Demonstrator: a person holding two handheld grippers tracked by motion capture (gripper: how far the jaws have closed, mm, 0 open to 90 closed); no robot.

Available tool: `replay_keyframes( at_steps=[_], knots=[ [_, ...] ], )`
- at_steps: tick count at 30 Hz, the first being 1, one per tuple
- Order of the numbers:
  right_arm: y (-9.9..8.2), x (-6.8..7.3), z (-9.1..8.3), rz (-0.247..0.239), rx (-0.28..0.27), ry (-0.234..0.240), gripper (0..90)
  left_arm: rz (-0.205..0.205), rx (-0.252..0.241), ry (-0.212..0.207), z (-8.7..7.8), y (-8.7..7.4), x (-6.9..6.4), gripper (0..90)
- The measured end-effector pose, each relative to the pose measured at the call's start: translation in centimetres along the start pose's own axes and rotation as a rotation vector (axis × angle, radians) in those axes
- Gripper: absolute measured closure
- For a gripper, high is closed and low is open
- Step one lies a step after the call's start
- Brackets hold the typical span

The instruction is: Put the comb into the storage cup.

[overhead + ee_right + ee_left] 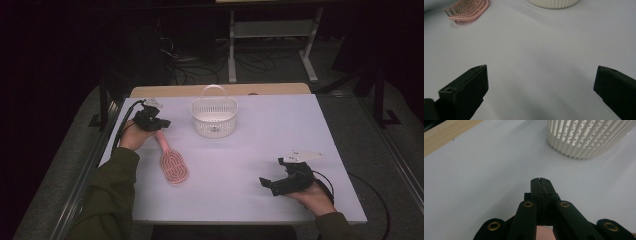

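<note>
Nearest you, your right hand-held gripper (272,184) rests low at the near right of the surface (260,130), jaws spread wide with nothing between them, pointing left across bare surface toward the hairbrush. The pink hairbrush (171,161) lies left of centre, bristles up, its long axis slanting from the oval head at the near end up and slightly left to the handle at the far end. Your left hand-held gripper (159,123) sits right at that far handle tip; its jaws are pressed fully together, and in the left gripper view a sliver of pink shows beneath them, so the handle runs under or just behind the tips, though you cannot tell from these pictures whether it is pinched. The left hand is plainly the nearer one; the right is well apart from the brush. Farther on, just right of the left hand-held gripper, stands the white basket (214,118), its handle upright, at the far middle of the surface.
</note>
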State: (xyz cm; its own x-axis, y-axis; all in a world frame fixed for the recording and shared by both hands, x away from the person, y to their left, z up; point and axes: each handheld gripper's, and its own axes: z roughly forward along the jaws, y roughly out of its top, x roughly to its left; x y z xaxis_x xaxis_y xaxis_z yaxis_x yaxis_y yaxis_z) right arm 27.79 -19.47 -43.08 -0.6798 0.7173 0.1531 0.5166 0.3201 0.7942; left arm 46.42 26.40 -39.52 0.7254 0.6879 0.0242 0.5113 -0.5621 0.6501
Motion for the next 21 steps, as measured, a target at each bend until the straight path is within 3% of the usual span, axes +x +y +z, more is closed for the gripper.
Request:
replay_keyframes(
  at_steps=[11, 21],
  knots=[
    [0.0, 0.0, 0.1, -0.002, 0.003, -0.001, 0.0, -0.044, 0.032, 0.008, 1.1, -0.6, 1.2, 90.0],
    [0.0, 0.0, 0.0, 0.001, 0.003, 0.001, 0.0, -0.055, 0.077, 0.020, 1.8, -1.5, 1.8, 90.0]
  ],
)
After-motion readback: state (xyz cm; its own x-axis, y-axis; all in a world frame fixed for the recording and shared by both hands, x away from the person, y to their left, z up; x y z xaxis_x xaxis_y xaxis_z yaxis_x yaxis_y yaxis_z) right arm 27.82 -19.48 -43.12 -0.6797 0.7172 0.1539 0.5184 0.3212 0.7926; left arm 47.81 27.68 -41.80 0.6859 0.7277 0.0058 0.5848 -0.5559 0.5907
